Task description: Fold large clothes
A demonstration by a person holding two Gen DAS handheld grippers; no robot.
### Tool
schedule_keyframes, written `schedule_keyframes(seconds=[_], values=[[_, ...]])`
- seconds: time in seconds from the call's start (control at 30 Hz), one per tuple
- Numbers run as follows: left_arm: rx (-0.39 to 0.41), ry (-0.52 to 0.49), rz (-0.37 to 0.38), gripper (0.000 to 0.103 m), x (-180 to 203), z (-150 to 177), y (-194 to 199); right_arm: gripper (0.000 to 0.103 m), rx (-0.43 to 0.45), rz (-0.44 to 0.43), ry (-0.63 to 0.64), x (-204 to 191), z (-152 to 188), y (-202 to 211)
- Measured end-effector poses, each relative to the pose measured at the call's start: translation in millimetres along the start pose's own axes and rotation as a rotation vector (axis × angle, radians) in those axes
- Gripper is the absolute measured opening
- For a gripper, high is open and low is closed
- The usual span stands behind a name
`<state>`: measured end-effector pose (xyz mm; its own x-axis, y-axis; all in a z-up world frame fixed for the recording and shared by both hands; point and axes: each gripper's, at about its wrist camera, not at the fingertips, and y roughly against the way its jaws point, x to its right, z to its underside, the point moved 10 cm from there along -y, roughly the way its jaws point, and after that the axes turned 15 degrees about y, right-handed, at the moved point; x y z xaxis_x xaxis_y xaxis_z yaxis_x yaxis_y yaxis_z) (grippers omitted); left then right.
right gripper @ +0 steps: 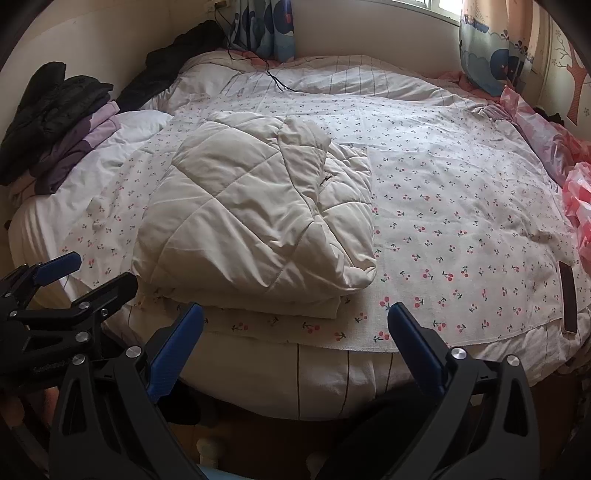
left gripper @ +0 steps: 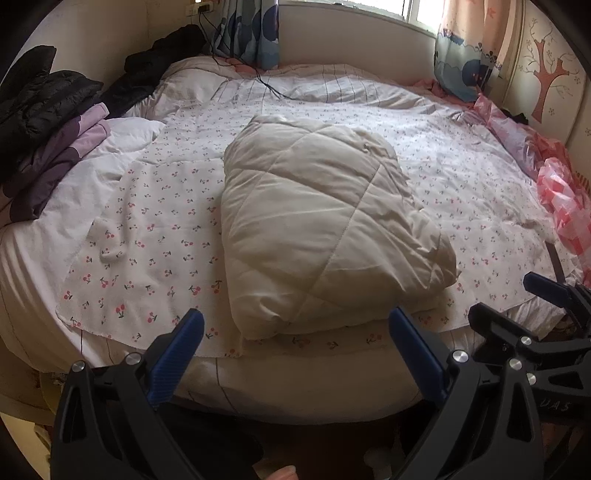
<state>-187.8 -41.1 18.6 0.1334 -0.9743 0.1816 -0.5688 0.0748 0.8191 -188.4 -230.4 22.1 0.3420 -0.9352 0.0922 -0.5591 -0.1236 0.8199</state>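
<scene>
- Left tool and right tool: both released, jaws wide, holding nothing, off the near edge of the bed.
- Cream quilted coat lies folded, near-centre on the cherry-print sheet.
- Risk: puffy layers may spring open.
- Risk: a low grab could pinch the sheet too.
- Phone at right edge could get knocked.

Wide bed across most of the frame, under a cherry-print sheet. Pale wall at upper left, with a power socket and a black cable trailing down. Bright window at top, patterned curtains either side. Tree picture on the wall at upper right. Soft daylight.
</scene>
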Motion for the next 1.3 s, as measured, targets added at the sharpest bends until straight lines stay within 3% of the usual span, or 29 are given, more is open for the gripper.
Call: schedule_keyframes(seconds=[0.3,0.9,1.3], values=[[0.023,0.000,-0.046,0.096,-5.7,-0.8,1.3,0.096,-0.004,-0.006,-0.003,-0.6,1.6,-1.2],[-0.014,0.027,-0.013,0.096,-2.4,4.6,1.7,0.096,-0.007,-0.012,-0.009,-0.2,4.2,-3.8],[-0.014,0.031,-0.033,0.096,-6.3,5.7,3.7,0.096,-0.009,-0.015,-0.009,-1.8,4.5,-4.4]])
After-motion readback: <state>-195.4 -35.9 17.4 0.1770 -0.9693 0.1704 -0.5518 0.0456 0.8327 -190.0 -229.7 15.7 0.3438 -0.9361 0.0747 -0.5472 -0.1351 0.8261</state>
